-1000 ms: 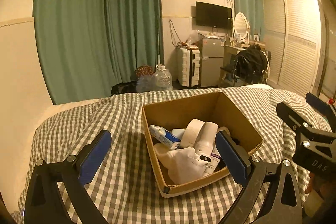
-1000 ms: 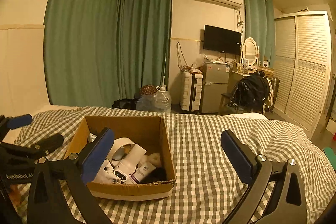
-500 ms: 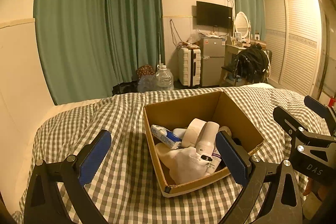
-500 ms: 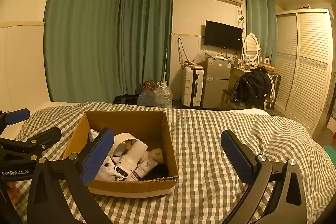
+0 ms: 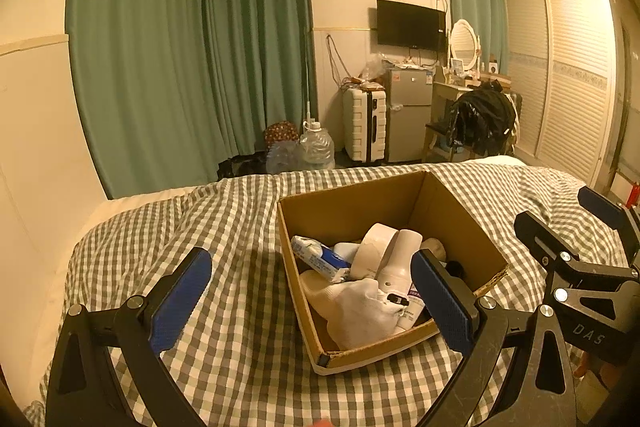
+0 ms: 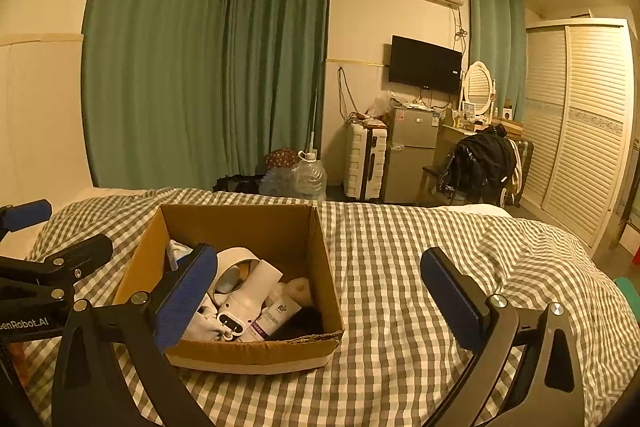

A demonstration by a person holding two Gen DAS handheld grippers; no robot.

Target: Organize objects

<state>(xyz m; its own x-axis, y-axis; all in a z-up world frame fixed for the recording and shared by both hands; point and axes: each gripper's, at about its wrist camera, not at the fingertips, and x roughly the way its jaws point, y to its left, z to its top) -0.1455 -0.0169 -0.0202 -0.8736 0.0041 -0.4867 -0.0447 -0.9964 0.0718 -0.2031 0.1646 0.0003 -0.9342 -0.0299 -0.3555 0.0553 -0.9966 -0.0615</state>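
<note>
Both grippers, left (image 5: 312,301) and right (image 6: 320,301), hover fingers wide, empty, flanking the cardboard box (image 5: 472,239) on the checked bedspread (image 5: 224,227).

Brown cardboard box (image 5: 460,223) sits on grey-and-white checked bedspread (image 5: 240,307); green curtains (image 5: 192,47) behind.

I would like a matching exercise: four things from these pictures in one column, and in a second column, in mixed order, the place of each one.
Things:
1. cardboard box
2. roll of white tape
3. television
4. black jacket

Places:
A. on the wall
B. over a chair by the desk
C. on the checked bedcover
D. inside the box

Pairs: 1-C, 2-D, 3-A, 4-B
</note>
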